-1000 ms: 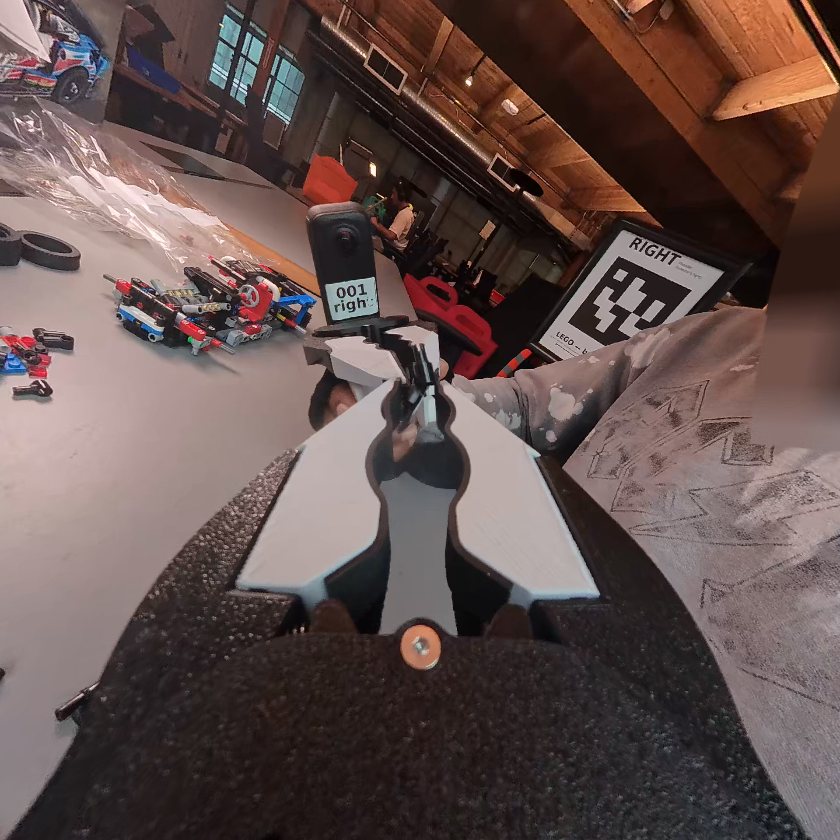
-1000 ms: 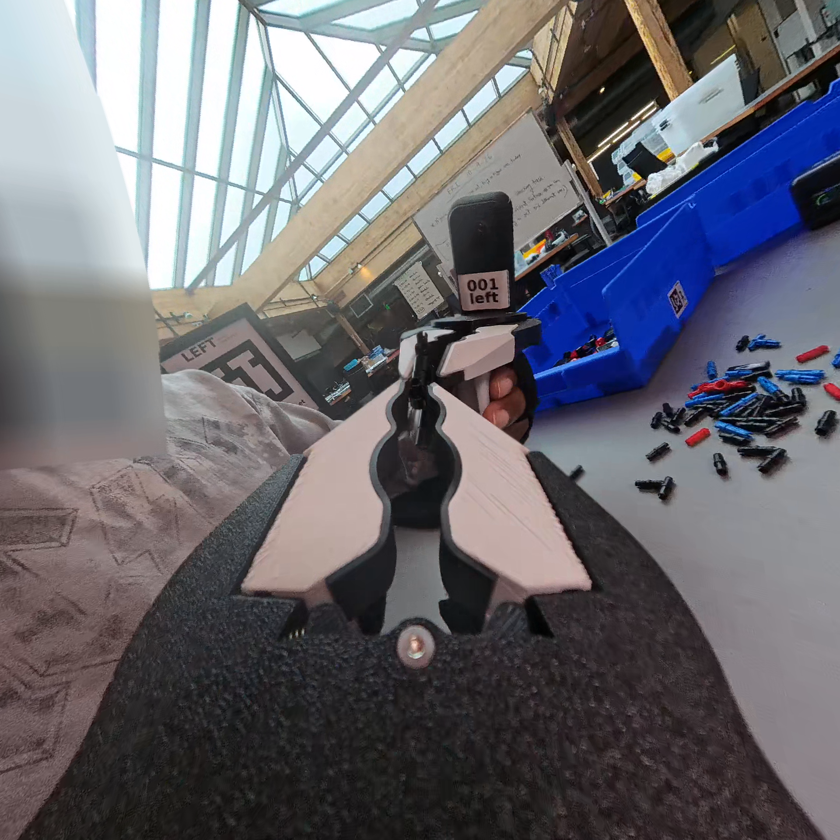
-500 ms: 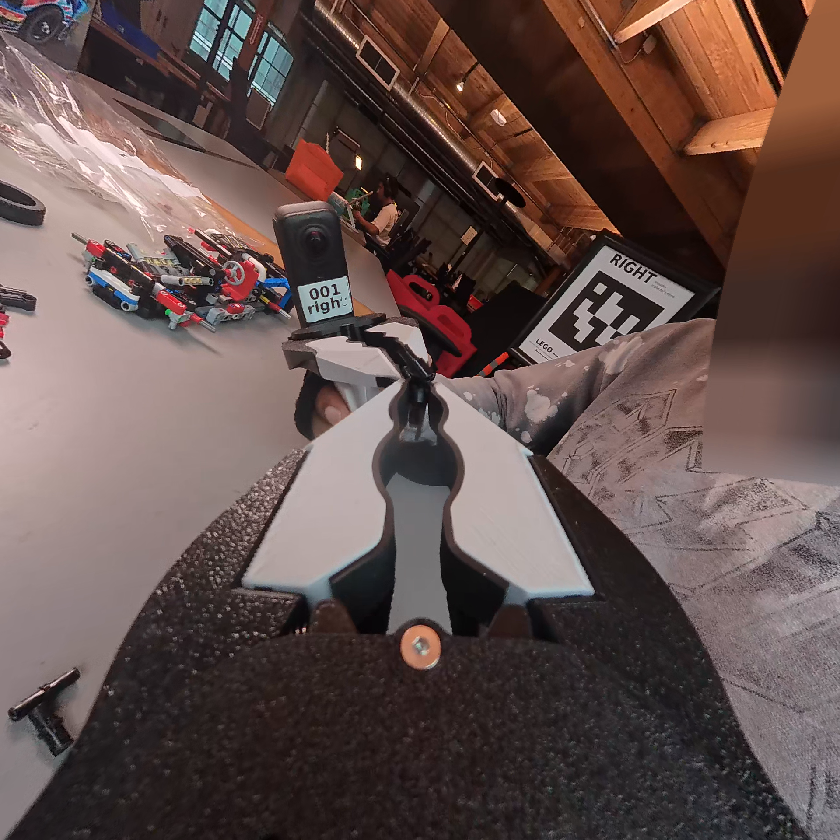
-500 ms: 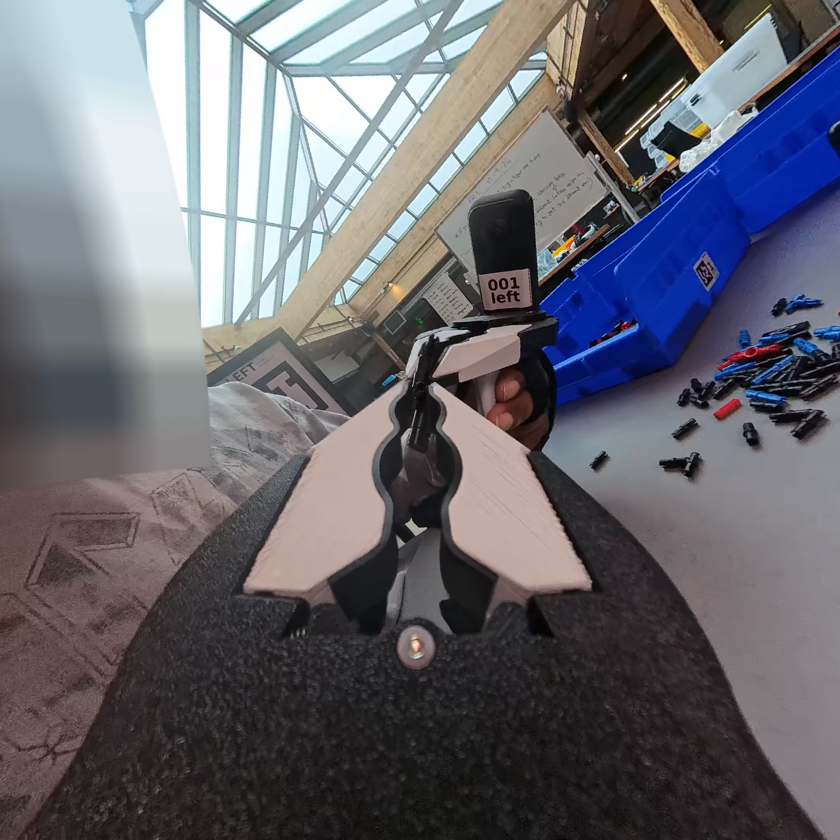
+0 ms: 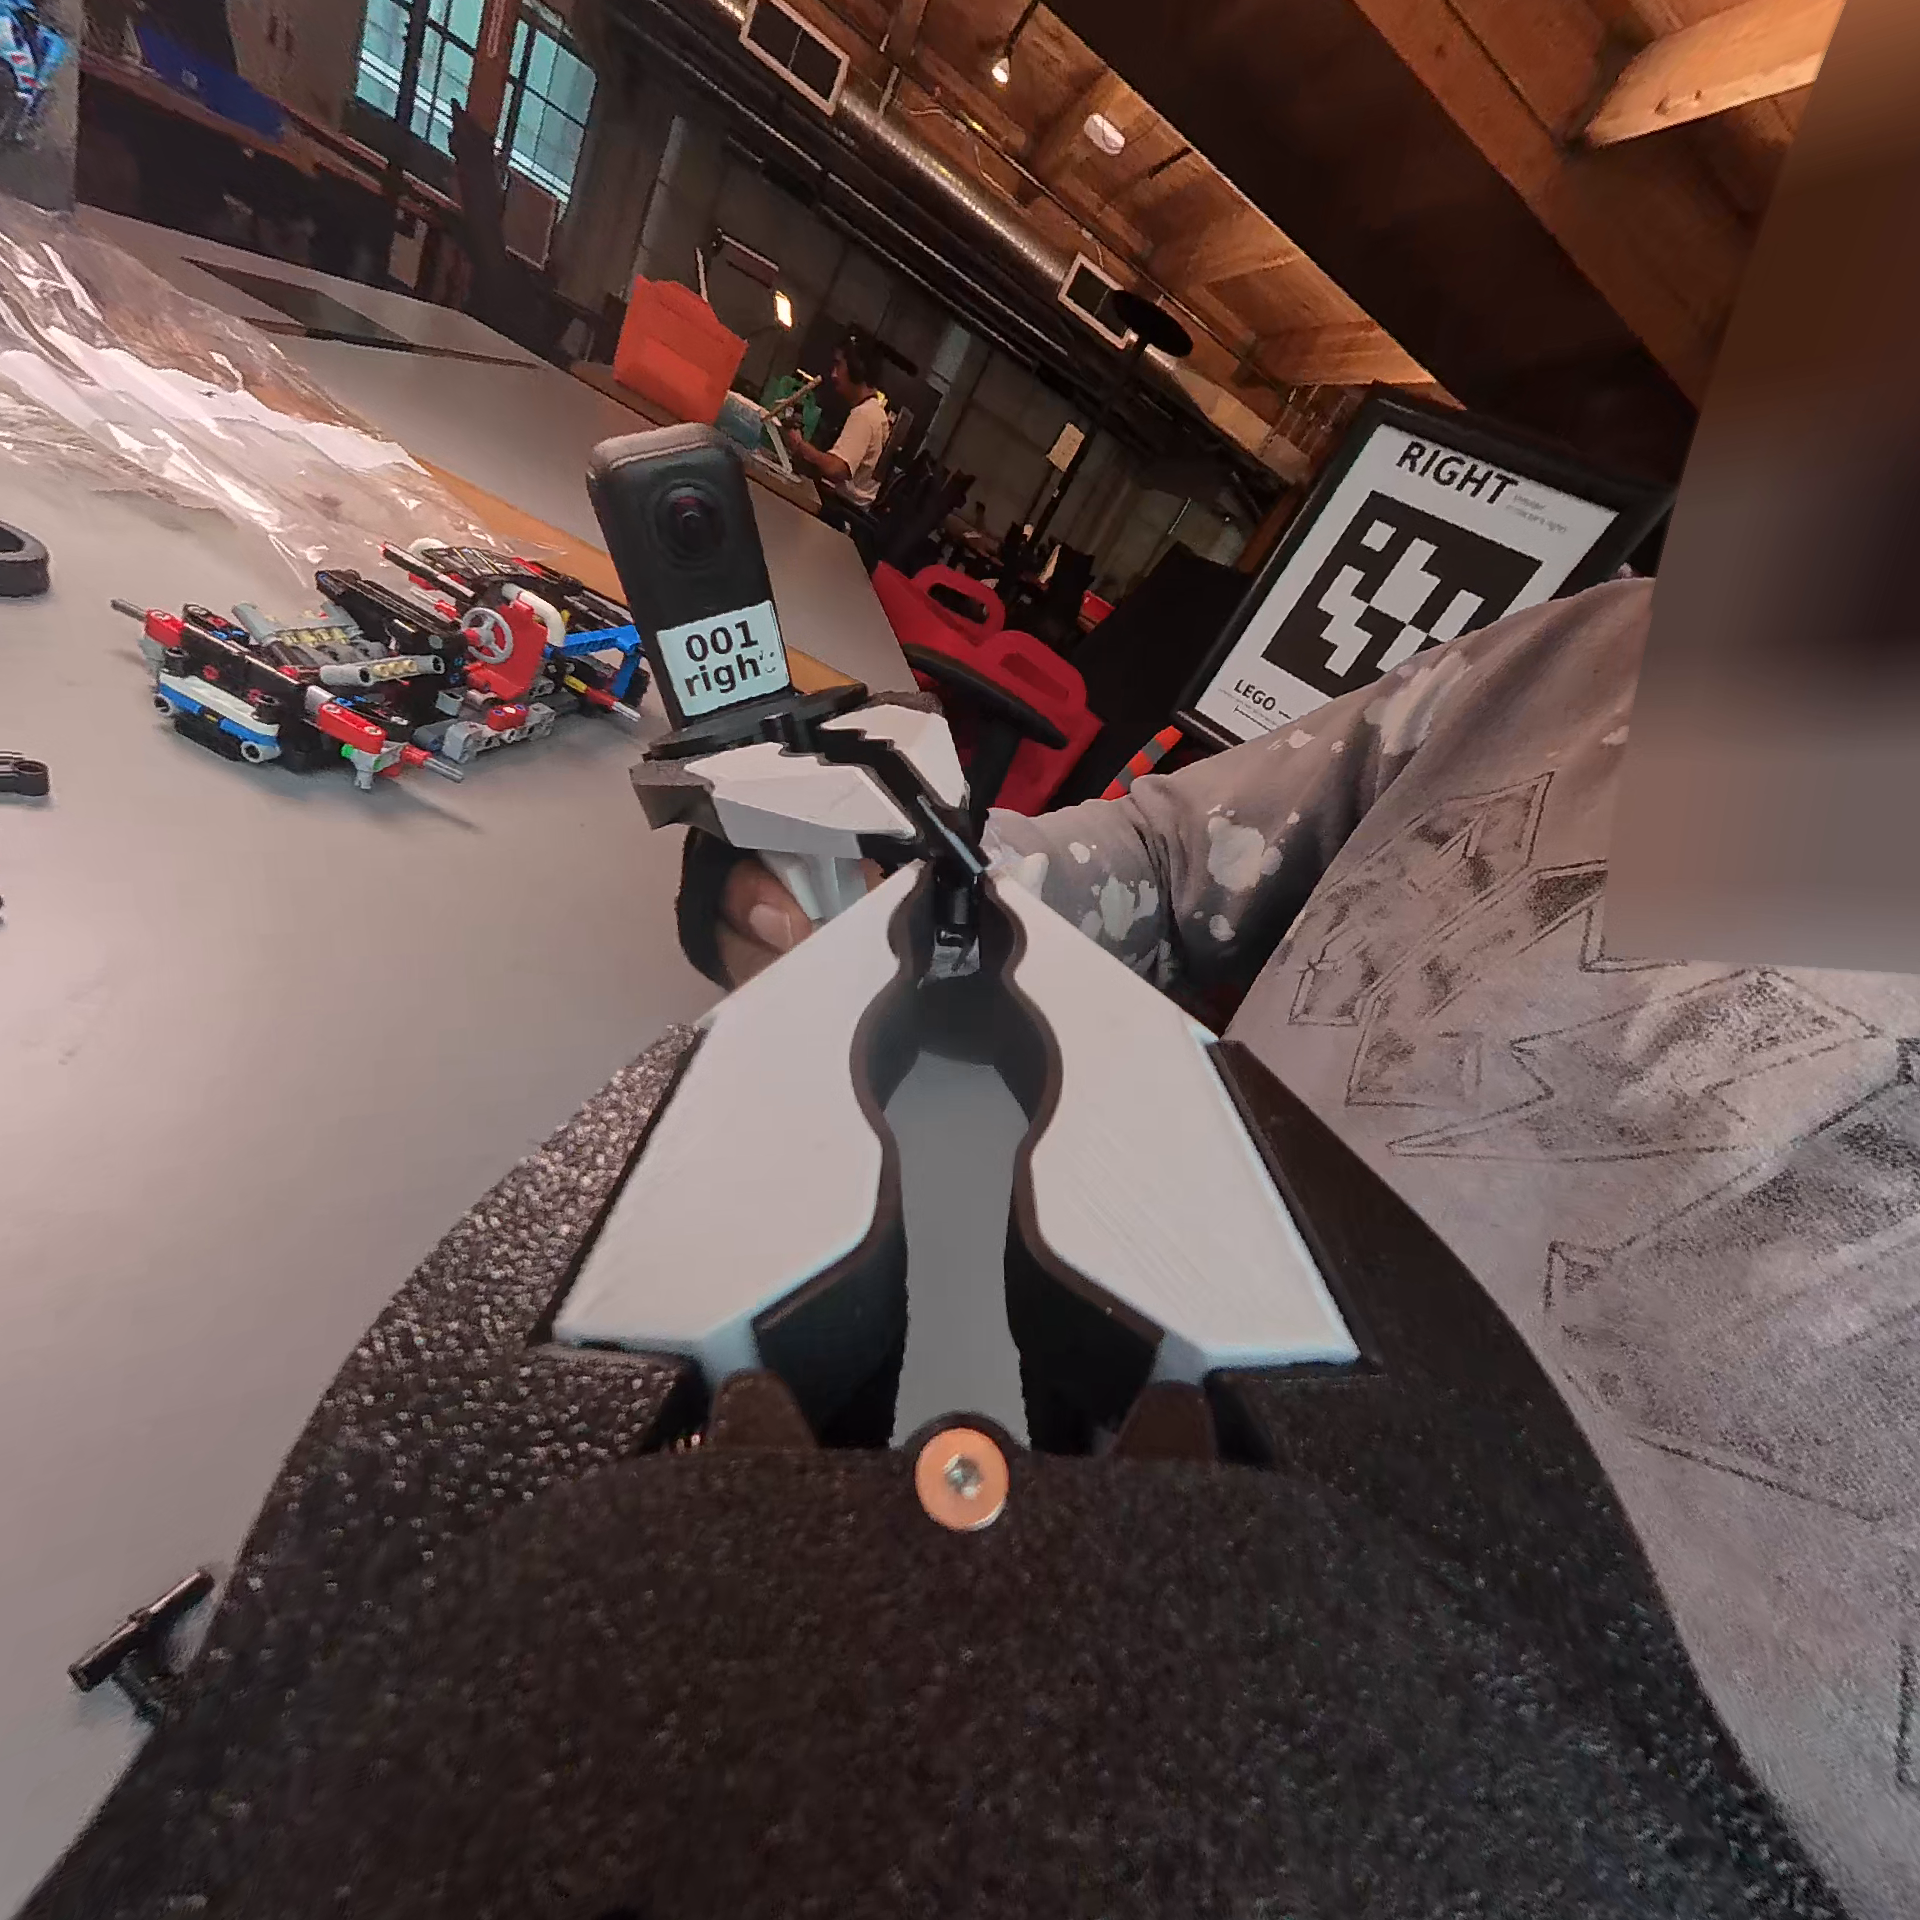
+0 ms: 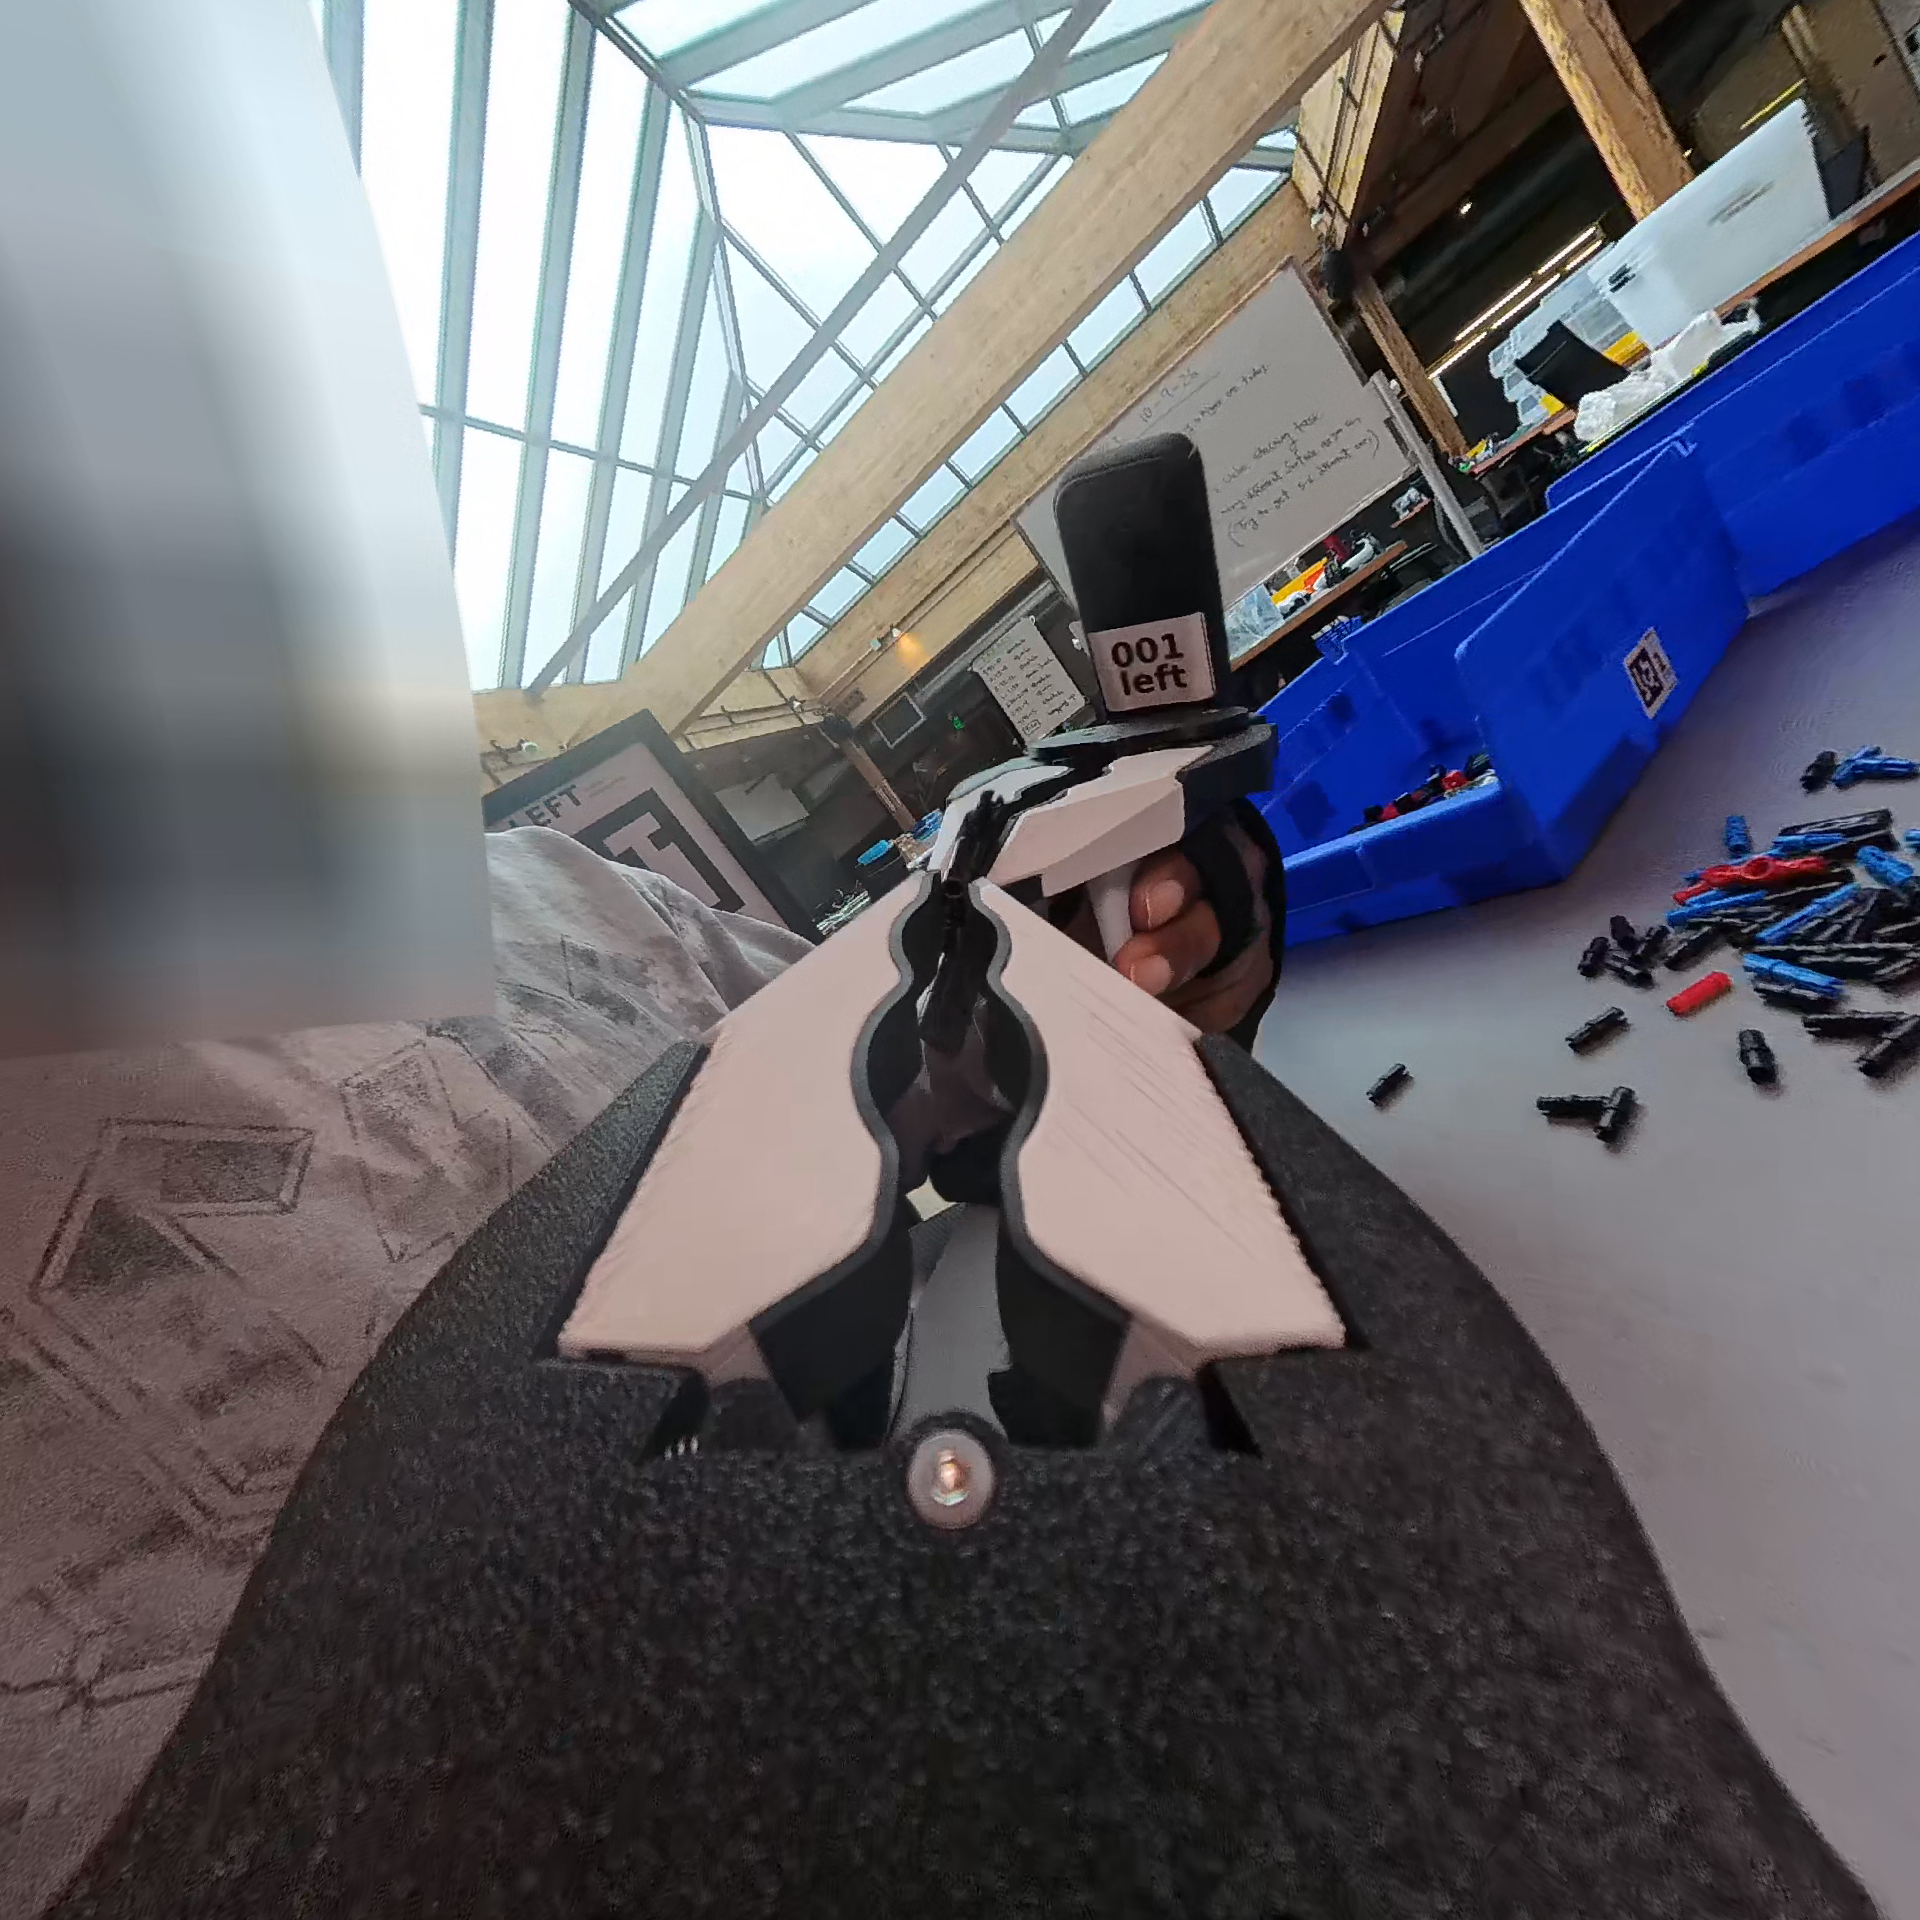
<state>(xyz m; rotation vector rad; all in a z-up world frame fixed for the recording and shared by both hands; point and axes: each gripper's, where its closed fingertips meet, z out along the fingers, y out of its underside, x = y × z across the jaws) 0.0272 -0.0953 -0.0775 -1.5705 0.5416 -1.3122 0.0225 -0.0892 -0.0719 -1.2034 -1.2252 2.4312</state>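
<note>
My left gripper [image 5: 951, 883] is shut on a small black part [image 5: 951, 920] and is held above the grey table [image 5: 312, 1039]. My right gripper [image 6: 951, 894] is shut on a thin black part [image 6: 951, 987]. The two grippers face each other tip to tip. The right gripper [image 5: 831, 800] shows just beyond my left tips, and the left gripper [image 6: 1091, 810] shows just beyond my right tips. The black parts meet between the tips; I cannot tell whether they are joined. A hand [image 6: 1174, 935] grips the left handle.
A partly built toy car [image 5: 384, 665], clear plastic bags [image 5: 156, 395] and a loose black pin [image 5: 135, 1652] lie on the left side. Blue bins [image 6: 1558, 748] and a pile of blue, black and red pins [image 6: 1787, 914] lie on the right side. A grey sleeve [image 5: 1195, 862] is close by. The grippers are tip to tip, or close to it.
Both grippers stay shut and tip to tip. Both hands have tilted and shifted a little, so the table and background have swung in each view.
</note>
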